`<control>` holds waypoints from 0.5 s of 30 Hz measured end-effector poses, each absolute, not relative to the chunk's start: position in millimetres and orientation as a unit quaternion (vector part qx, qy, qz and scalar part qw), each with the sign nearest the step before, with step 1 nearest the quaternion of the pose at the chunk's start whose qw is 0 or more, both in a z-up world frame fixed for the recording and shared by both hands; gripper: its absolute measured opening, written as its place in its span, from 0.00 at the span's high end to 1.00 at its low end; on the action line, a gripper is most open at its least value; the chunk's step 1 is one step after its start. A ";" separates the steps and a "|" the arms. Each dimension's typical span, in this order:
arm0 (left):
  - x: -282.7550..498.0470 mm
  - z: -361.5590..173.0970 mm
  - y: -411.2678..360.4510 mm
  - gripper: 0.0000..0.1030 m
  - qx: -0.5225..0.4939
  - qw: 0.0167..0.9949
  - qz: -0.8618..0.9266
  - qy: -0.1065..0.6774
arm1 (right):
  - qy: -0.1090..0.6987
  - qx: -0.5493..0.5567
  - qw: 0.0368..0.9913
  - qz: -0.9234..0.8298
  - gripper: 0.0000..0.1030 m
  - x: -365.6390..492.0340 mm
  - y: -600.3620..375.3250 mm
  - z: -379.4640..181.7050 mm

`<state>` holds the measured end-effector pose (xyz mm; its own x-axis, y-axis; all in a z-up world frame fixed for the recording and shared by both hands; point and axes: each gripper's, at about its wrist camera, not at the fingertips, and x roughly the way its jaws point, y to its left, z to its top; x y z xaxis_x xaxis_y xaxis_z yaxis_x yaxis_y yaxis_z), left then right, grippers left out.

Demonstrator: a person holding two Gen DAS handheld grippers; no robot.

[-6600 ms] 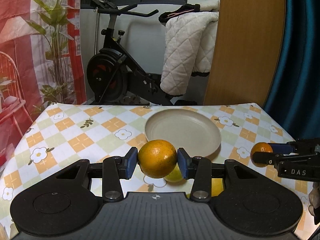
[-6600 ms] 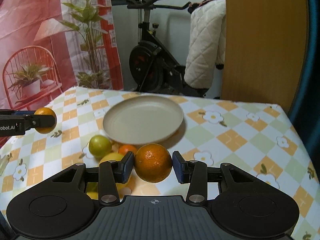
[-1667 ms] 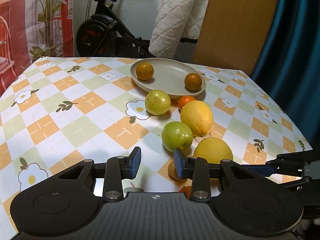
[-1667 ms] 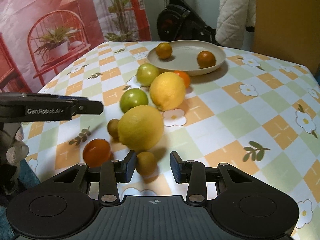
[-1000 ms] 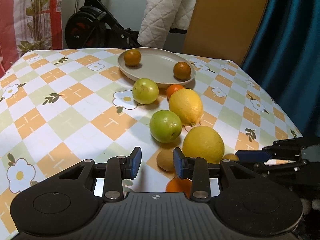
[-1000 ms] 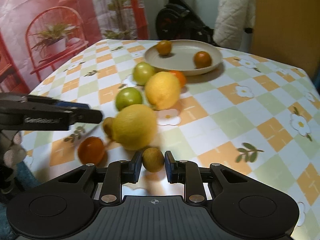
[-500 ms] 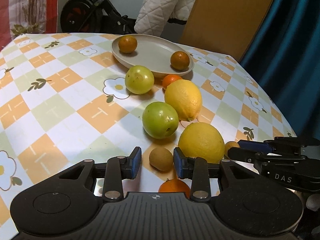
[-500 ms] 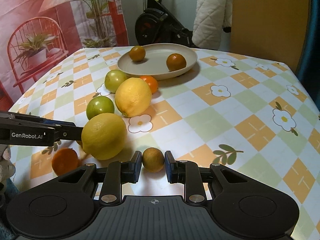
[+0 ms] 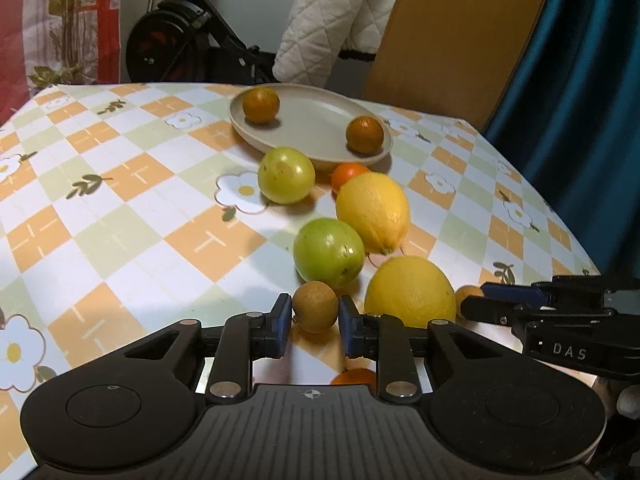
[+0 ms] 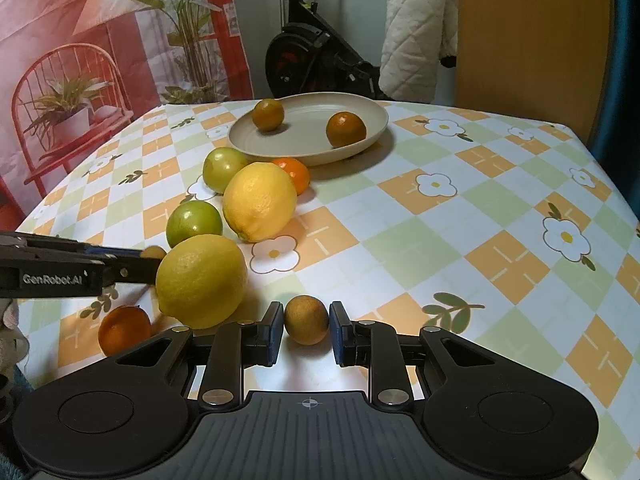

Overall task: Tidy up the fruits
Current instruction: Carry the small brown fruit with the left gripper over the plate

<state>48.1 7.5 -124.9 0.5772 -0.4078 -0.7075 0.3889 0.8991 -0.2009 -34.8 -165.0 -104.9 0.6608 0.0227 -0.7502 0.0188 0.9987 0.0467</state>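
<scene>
My left gripper (image 9: 314, 318) is closing its jaws, and the blue pads press on a small brown fruit (image 9: 314, 306) just above the tablecloth. My right gripper (image 10: 306, 326) is shut on a second small brown fruit (image 10: 307, 320). Between the grippers lies a big lemon (image 9: 410, 298). Beyond it are a green fruit (image 9: 329, 253), another lemon (image 9: 373, 212), a second green fruit (image 9: 286, 175) and a small mandarin (image 9: 350, 172). The beige plate (image 9: 312, 120) at the back holds two oranges (image 9: 261, 105) (image 9: 364, 134). A loose orange (image 10: 125, 330) lies near the front edge.
The table carries a checked flower cloth (image 10: 440, 216), open on its right half. Behind it stand an exercise bike (image 10: 316, 56), a white quilted cover (image 10: 416, 32) and a wooden panel (image 10: 528, 40). A blue curtain (image 9: 580, 100) hangs past the right table edge.
The left gripper has moved in around the small brown fruit and closed on it. The right gripper keeps its grip on the other brown fruit. Earlier both carried oranges, which lie on the plate now.
</scene>
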 end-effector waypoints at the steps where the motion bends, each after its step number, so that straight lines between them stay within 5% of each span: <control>1: 48.4 -123.8 8.4 0.74 -0.013 0.890 -0.221 0.399 | 0.412 0.026 0.911 0.001 0.78 -34.4 -165.3 -105.0; 15: 54.9 -94.8 21.8 0.74 -0.015 0.912 -0.194 0.361 | 0.385 0.015 0.923 -0.001 0.78 -26.4 -169.2 -85.1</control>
<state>54.9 21.8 -94.8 0.6634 -0.3655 -0.6530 0.3434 0.9240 -0.1682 -26.4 -169.2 -85.1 0.7034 0.0103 -0.7107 0.0128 0.9996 0.0271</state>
